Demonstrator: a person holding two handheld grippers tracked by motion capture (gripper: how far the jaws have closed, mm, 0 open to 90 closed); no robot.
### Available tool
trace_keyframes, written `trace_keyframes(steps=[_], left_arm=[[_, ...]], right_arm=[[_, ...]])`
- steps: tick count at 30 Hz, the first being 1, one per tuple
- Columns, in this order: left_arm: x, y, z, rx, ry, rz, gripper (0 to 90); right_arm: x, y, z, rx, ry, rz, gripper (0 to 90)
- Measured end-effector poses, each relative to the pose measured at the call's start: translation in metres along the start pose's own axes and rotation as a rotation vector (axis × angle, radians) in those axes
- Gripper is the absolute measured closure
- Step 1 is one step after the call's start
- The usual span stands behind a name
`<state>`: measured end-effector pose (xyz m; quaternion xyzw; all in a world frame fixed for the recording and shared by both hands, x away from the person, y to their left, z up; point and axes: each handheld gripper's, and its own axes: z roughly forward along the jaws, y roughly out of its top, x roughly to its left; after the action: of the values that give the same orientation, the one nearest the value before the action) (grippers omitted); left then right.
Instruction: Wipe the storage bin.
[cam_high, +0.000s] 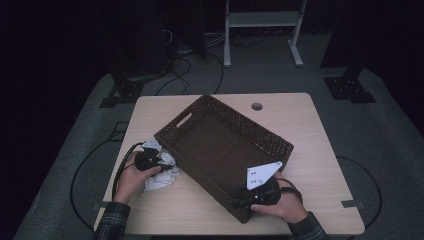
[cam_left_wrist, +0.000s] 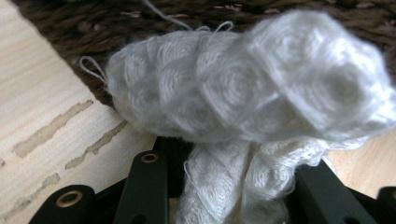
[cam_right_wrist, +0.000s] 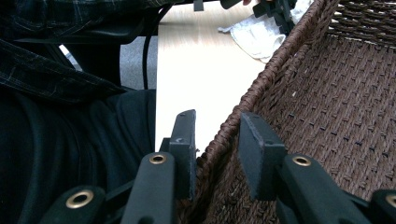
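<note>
We pinch the white cloth in our left gripper beside the basket — right gripper clamping its rim — next, lift it in.

1. High view: a fixed camera above the person's side looks forward and down on the whole pale wooden rectangular table, with grey floor and a white metal frame beyond it.
2. Left gripper view: the camera rides on the left gripper and looks along its black jaws, very near a crumpled white knitted cloth, which is partly blurred.
3. Right gripper view: the camera rides on the right gripper and looks along the rim of the dark brown woven rectangular basket, close up, toward the person's side.
4. Shared: all three views show the basket, the cloth and the tabletop.
</note>
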<state>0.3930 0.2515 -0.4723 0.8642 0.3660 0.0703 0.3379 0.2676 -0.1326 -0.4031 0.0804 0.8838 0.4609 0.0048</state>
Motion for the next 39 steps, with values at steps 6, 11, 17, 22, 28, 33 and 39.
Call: trace_keyframes(steps=[6, 11, 17, 22, 28, 33, 39], left_arm=[[-0.004, 0.004, -0.014, -0.044, 0.017, -0.03, 68.6], [-0.008, 0.008, -0.022, -0.085, 0.033, -0.011, 68.8], [-0.016, 0.012, -0.039, -0.144, 0.005, 0.011, 68.5], [-0.021, 0.014, -0.045, -0.151, 0.013, 0.025, 67.7], [-0.025, 0.016, -0.046, -0.153, 0.031, 0.027, 68.6], [-0.025, 0.015, -0.042, -0.164, 0.007, 0.0, 70.0], [-0.025, 0.014, -0.031, -0.132, -0.006, -0.007, 70.4]], right_arm=[[0.0, 0.0, 0.0, -0.001, 0.002, 0.0, 66.8], [0.0, 0.0, 0.0, -0.001, 0.002, -0.001, 66.8], [0.0, 0.0, 0.0, -0.002, 0.003, 0.0, 66.8], [0.0, 0.0, 0.0, -0.002, 0.004, 0.001, 66.7], [-0.001, 0.0, 0.0, -0.003, 0.005, 0.001, 66.7], [-0.001, 0.0, 0.0, -0.002, 0.006, 0.001, 66.7], [-0.001, 0.0, 0.0, -0.003, 0.006, 0.0, 66.7]])
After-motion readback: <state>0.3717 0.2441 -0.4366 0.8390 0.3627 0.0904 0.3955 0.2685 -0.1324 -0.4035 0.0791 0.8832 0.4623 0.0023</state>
